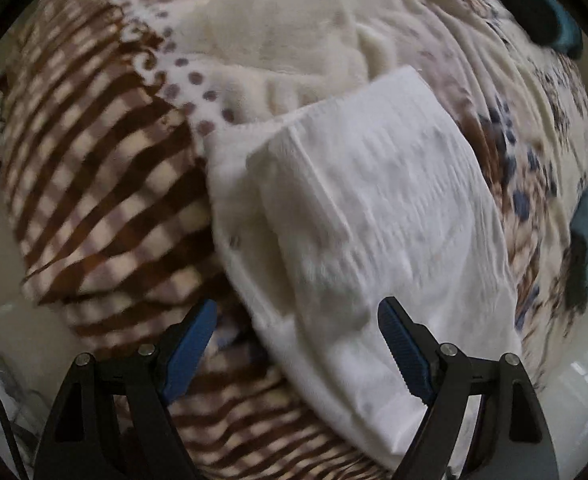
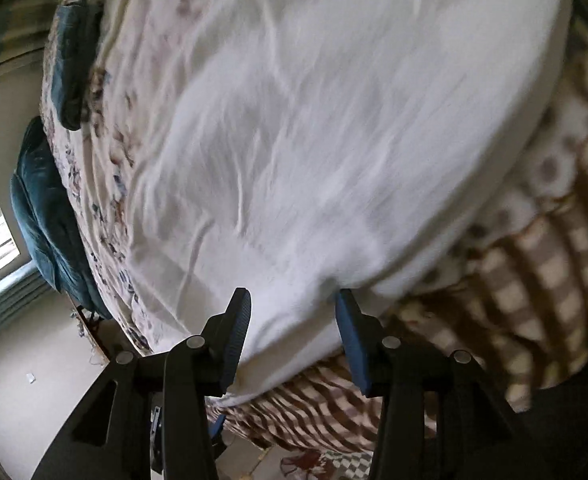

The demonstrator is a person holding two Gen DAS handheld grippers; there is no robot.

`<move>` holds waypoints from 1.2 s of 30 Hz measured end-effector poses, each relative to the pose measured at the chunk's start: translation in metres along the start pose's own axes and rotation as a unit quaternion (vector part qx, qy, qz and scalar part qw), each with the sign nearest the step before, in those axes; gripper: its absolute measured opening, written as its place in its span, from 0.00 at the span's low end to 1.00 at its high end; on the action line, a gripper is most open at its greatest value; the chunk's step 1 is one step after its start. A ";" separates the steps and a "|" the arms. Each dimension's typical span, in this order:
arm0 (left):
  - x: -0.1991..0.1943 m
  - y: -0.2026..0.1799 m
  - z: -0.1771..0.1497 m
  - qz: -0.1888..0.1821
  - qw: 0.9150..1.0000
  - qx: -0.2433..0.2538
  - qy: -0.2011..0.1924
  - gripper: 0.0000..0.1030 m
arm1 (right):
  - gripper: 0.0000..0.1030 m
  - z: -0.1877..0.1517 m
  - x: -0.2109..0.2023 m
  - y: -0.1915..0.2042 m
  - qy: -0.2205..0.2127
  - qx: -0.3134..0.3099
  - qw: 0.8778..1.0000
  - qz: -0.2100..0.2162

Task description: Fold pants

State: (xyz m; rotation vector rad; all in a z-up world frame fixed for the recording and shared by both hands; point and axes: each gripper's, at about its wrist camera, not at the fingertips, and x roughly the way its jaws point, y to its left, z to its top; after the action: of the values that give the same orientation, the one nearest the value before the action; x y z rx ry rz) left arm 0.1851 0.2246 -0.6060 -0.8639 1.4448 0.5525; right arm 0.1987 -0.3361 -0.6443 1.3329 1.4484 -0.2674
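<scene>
The white pants (image 1: 374, 216) lie folded into a long stack on the patterned bed cover, one layer over another. My left gripper (image 1: 298, 316) is open and empty, hovering above the near end of the pants. In the right wrist view the white pants (image 2: 314, 140) fill most of the picture. My right gripper (image 2: 294, 304) is open and empty just above their near edge. Both views are blurred by motion.
A brown checked blanket (image 1: 105, 184) lies left of the pants and shows at the right in the right wrist view (image 2: 534, 272). Floral bed sheet (image 1: 534, 128) lies beyond. Teal pillows (image 2: 45, 208) sit at the bed's far edge by a window. Pale floor (image 2: 33, 380) lies below.
</scene>
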 end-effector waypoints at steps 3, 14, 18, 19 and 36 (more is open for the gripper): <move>0.010 -0.004 0.011 0.011 1.000 0.007 -0.010 0.61 | 0.46 -0.007 0.015 -0.005 -0.004 0.017 1.000 0.003; -0.009 -0.007 -0.006 0.033 0.997 0.039 -0.052 0.23 | 0.07 -0.020 -0.007 0.014 -0.062 -0.043 0.996 -0.039; -0.019 -0.005 -0.010 0.037 0.996 0.061 -0.047 0.21 | 0.07 -0.031 -0.030 0.015 -0.060 -0.063 0.994 -0.062; -0.019 -0.003 -0.012 0.042 0.996 0.066 -0.048 0.21 | 0.07 -0.031 -0.031 0.012 -0.057 -0.063 0.994 -0.068; -0.047 -0.024 -0.044 0.043 0.991 0.121 -0.020 0.30 | 0.40 -0.029 -0.032 0.029 -0.001 -0.126 0.983 -0.134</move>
State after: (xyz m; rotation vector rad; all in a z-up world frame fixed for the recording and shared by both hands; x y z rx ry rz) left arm 0.1730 0.1837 -0.5524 -0.5980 1.4828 0.4437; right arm 0.1995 -0.3225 -0.5938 0.9342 1.6029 -0.2505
